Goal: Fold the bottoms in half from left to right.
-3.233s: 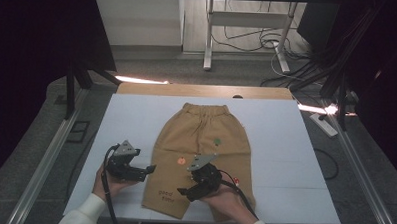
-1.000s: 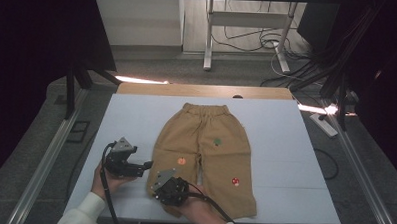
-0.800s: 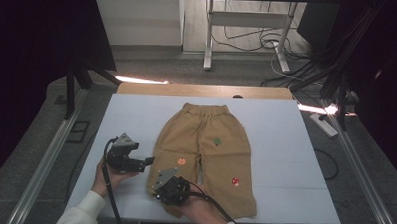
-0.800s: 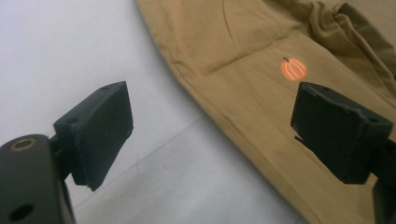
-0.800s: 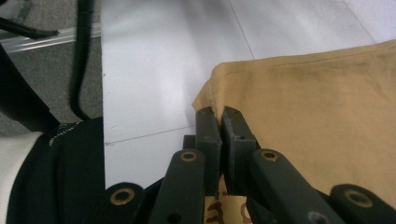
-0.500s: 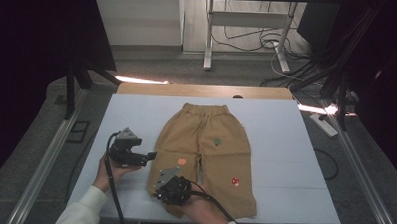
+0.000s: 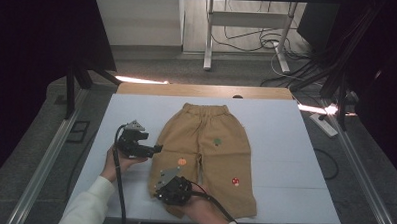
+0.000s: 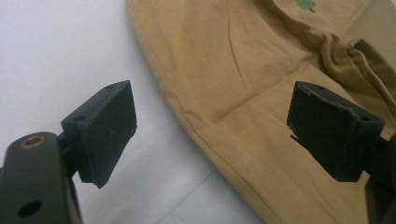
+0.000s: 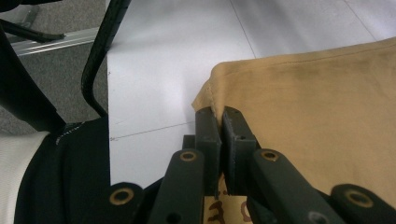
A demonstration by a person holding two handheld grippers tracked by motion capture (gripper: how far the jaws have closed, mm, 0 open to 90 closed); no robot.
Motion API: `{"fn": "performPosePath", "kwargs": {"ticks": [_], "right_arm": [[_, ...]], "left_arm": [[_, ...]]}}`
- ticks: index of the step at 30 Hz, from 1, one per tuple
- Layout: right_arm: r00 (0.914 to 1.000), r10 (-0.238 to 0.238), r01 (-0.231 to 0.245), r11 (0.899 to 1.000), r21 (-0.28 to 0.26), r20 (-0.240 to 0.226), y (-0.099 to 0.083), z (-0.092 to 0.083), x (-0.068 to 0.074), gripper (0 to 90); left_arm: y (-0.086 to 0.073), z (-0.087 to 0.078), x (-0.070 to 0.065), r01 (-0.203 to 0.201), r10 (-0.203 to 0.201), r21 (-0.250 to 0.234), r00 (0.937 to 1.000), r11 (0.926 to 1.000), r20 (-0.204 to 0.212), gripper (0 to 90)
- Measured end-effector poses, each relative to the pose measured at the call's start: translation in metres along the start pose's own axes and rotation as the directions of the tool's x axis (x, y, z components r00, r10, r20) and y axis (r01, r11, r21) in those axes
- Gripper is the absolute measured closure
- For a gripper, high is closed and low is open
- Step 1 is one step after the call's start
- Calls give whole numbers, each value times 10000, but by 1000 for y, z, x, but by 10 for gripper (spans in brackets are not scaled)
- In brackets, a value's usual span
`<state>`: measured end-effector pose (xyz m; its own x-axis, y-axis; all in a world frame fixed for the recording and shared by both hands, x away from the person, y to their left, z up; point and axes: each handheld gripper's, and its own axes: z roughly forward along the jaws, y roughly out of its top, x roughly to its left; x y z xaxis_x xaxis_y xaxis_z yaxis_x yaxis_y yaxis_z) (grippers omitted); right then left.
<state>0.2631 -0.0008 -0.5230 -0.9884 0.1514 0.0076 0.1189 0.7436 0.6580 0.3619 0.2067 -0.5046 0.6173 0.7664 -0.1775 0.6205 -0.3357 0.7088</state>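
Tan child's trousers (image 7: 220,158) lie flat on the white table (image 7: 284,170), waistband at the far end, with small tree, pumpkin and mushroom patches. My left gripper (image 7: 157,148) hovers at the outer edge of the left leg, open. In the left gripper view, the trousers (image 8: 261,70) have their side seam running between my left gripper's (image 8: 217,126) wide-spread jaws. My right gripper (image 7: 158,192) sits at the near hem of that same leg. In the right gripper view, my right gripper (image 9: 222,114) is shut on the hem corner of the trousers (image 9: 327,116).
A wooden strip (image 7: 202,90) borders the table's far edge, and metal rails (image 7: 50,157) run along both sides. A white power strip (image 7: 326,124) and cables lie on the floor to the right. A white sleeve (image 9: 18,177) and a black cable (image 9: 100,56) are close to my right gripper.
My right gripper moved left from mid-leg to the left leg's hem corner and then stayed there. My left gripper slid away from the person along the trousers' left edge.
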Motion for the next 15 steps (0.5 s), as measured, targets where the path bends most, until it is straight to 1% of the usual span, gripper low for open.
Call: {"fn": "performPosePath", "kwargs": {"ticks": [6,10,11,15], "right_arm": [[10000,-66,65,9999,92,54,0,0,0,861],[10000,-24,24,10000,37,5,0,1,0,861],[10000,-48,48,10000,40,20,-1,1,1,861],[10000,-71,71,9999,94,4,-1,1,1,861]], "left_arm": [[9,8,5,7,-7,23,10000,10000,56,157],[15,12,7,-56,56,88,10000,9999,-7,157],[16,14,9,16,-16,78,10000,10000,-9,157],[19,20,12,91,-90,104,9999,9999,-98,162]]}}
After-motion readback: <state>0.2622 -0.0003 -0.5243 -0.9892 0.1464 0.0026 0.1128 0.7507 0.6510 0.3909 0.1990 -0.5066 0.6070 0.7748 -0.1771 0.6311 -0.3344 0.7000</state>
